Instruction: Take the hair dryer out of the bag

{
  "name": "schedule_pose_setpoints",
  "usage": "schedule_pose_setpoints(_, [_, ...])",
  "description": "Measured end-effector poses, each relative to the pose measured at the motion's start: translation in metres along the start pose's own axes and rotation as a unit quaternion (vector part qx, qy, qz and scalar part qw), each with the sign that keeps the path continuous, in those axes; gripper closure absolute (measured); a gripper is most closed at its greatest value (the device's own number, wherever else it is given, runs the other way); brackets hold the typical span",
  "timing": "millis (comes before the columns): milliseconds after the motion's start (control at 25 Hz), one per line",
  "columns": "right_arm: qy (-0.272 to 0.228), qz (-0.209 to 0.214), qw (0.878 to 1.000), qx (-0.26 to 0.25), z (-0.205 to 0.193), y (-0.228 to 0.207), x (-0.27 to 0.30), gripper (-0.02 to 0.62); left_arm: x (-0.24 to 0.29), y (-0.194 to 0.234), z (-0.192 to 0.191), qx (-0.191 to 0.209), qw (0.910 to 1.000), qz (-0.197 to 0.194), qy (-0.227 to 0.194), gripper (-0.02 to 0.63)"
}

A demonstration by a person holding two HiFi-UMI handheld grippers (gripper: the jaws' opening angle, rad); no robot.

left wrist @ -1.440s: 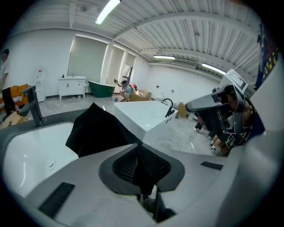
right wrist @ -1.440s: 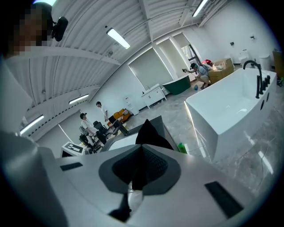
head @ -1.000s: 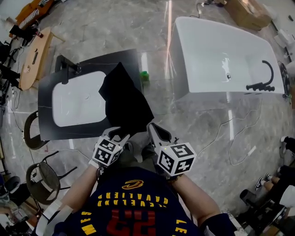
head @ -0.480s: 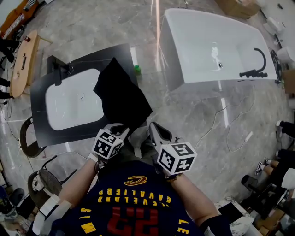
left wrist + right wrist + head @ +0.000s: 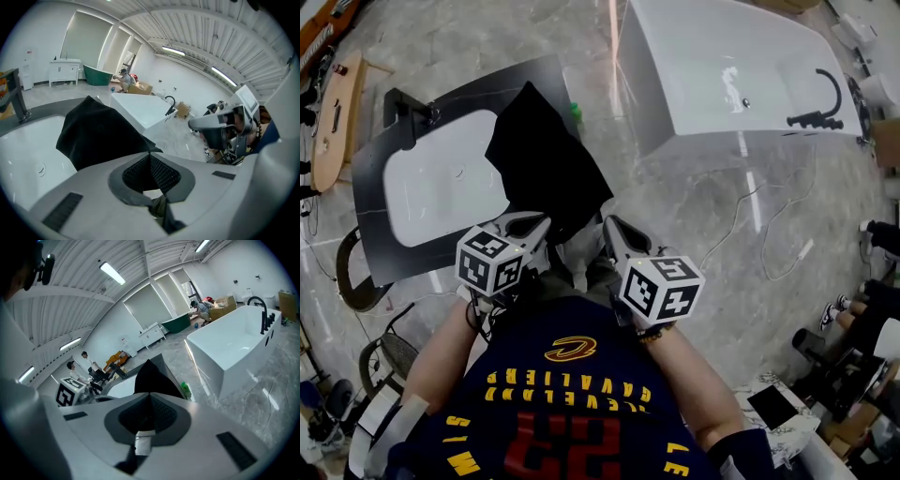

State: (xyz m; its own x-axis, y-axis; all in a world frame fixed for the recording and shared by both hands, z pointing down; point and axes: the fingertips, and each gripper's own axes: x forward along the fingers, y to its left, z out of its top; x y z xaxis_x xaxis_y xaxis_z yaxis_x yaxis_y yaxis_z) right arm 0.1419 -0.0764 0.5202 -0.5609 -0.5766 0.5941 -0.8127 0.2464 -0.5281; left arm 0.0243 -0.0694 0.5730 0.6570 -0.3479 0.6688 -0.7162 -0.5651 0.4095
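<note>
A black cloth bag (image 5: 544,173) lies draped over the corner of a dark counter (image 5: 370,234) with a white sink basin (image 5: 441,183). The bag's near edge hangs toward me. My left gripper (image 5: 539,223) is at that edge, and its jaws have just been closing. In the left gripper view the left gripper (image 5: 150,153) is shut with a strip of dark cloth pinched under the pads. My right gripper (image 5: 609,225) is shut on the same edge. In its own view the right gripper (image 5: 150,394) shows a white label and black cloth between the pads. No hair dryer shows.
A white bathtub (image 5: 741,66) with a black tap stands at the right. A green bottle (image 5: 577,112) sits on the floor behind the counter. A cable (image 5: 759,244) trails over the marble floor. A chair (image 5: 352,281) stands at the left. People sit far off.
The left gripper has risen and its jaws have gone from open to shut at the bag's edge. The right gripper stays shut and has shifted slightly.
</note>
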Motion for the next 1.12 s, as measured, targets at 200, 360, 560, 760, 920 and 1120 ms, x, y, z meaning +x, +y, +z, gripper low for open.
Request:
schedule_pose_setpoints(200, [0.049,-0.007,0.999,-0.002,-0.024,-0.007,0.019,0.587,-0.011,0.014,0.015,-0.007,0.9997,0.009,-0.023,0.595])
schedule_pose_setpoints(360, [0.095,-0.008,0.995,-0.013,-0.045,-0.009,0.039,0.586,-0.021,0.035,0.018,-0.022,0.9989,0.027,-0.032,0.595])
schedule_pose_setpoints(560, [0.170,0.003,0.984,-0.050,-0.075,-0.010,0.081,0.586,-0.030,0.048,0.028,-0.038,0.9973,0.032,-0.053,0.595])
schedule_pose_setpoints(760, [0.151,0.044,0.982,-0.107,-0.058,0.025,0.099,0.586,-0.032,0.041,0.045,-0.027,0.9965,0.027,-0.075,0.595])
schedule_pose_setpoints(920, [0.157,0.069,0.972,-0.161,-0.055,0.054,0.113,0.586,-0.032,0.041,0.053,-0.023,0.9958,0.026,-0.085,0.595])
schedule_pose_setpoints(1120, [0.171,-0.019,0.961,-0.216,-0.048,0.026,0.142,0.584,-0.035,0.045,0.058,-0.018,0.9951,0.028,-0.094,0.595])
